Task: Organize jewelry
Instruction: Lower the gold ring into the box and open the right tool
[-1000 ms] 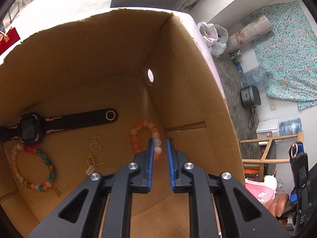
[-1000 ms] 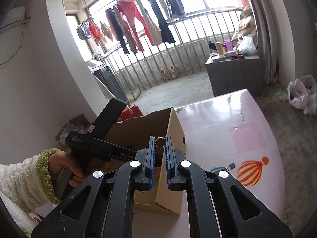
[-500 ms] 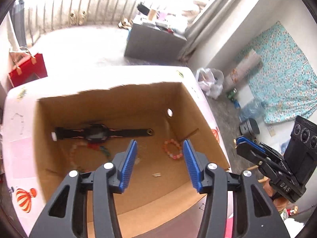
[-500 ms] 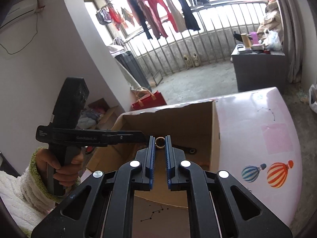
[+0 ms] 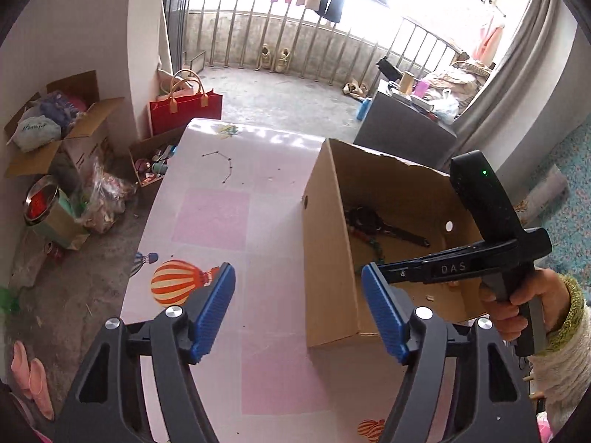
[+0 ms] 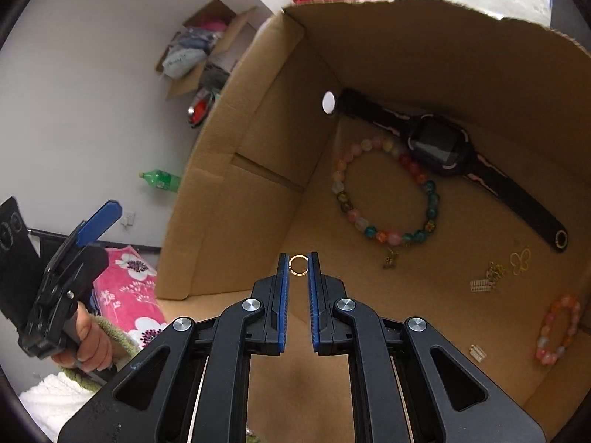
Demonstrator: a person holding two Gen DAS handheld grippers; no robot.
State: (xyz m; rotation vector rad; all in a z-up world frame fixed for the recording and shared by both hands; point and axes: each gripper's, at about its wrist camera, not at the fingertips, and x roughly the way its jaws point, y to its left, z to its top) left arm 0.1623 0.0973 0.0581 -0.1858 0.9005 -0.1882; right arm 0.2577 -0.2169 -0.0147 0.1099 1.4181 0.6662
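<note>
Currently the right gripper pinches a small gold ring at its fingertips, hanging inside the cardboard box above bare floor near the box's left wall, with the beaded bracelet and watch further in. Left gripper sits outside the box over the pink table, jaws opening, nothing between them. Best bet: lower close to the box floor before releasing so the ring doesn't bounce or roll, and keep it off the bracelet.

Pale pink tabletop with one cardboard box

The open-topped box stands toward the tabletop's right edge; hot-air balloon and constellation prints mark the bare surface along its left side.
</note>
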